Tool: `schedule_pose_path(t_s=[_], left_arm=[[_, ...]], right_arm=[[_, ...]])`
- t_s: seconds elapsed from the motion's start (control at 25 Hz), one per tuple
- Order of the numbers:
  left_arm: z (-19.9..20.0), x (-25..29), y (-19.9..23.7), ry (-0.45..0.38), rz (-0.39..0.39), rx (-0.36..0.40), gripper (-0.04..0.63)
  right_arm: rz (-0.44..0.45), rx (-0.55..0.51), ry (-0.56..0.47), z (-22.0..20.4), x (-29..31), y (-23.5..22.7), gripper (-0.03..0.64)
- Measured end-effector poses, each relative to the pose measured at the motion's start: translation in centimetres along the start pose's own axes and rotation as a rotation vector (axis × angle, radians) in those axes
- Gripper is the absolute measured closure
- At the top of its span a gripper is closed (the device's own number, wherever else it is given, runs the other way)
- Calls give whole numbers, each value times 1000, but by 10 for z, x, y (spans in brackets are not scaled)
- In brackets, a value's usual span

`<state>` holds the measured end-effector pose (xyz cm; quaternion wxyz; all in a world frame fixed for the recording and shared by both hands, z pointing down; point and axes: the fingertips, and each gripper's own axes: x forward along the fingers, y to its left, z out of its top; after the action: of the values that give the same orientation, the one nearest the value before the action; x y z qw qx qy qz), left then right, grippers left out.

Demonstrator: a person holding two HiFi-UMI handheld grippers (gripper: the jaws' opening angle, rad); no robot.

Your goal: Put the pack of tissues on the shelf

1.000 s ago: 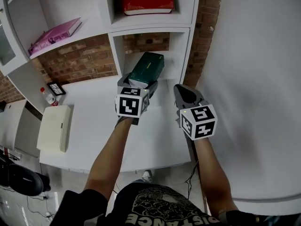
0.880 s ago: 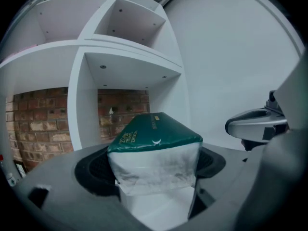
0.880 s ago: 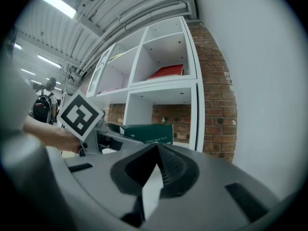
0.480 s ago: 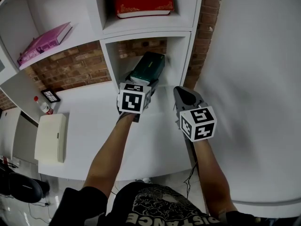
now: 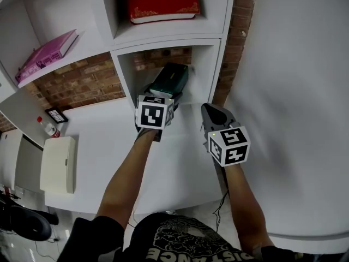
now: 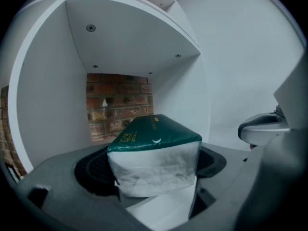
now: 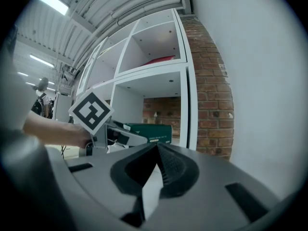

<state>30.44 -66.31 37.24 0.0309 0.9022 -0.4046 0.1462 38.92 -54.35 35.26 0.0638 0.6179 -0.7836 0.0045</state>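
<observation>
Now the left gripper [image 6: 151,170] grips the pack of tissues [image 6: 153,150] by its near end, jaws spread wide on its sides, and the pack's far end sits at the mouth of the lower shelf compartment [image 5: 211,72]. To do this well, I judge it should travel straight in toward the brick back [image 6: 118,105], centred between the white side walls, settle flat on the compartment floor, and only then be released. The right gripper [image 7: 156,170], jaws together and empty, hangs off to the right, outside the opening.
</observation>
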Motion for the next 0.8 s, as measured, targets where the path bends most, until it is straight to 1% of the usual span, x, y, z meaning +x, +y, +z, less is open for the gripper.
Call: schedule_pose_path(t_s=[0.32, 0.48, 0.68, 0.8], left_arm=[[-3, 0, 0, -9, -4, -5, 114], [-2, -5, -1, -12, -2, -12, 84], [-6, -18, -2, -15, 14, -19, 84], [-8, -30, -5, -29, 17, -39, 86]], right_arm=[[-1, 14, 3, -4, -4, -1, 612], [3, 19, 0, -5, -8, 0, 612], [15, 20, -3, -4, -16, 5, 612], [23, 17, -7, -2, -22, 10, 612]])
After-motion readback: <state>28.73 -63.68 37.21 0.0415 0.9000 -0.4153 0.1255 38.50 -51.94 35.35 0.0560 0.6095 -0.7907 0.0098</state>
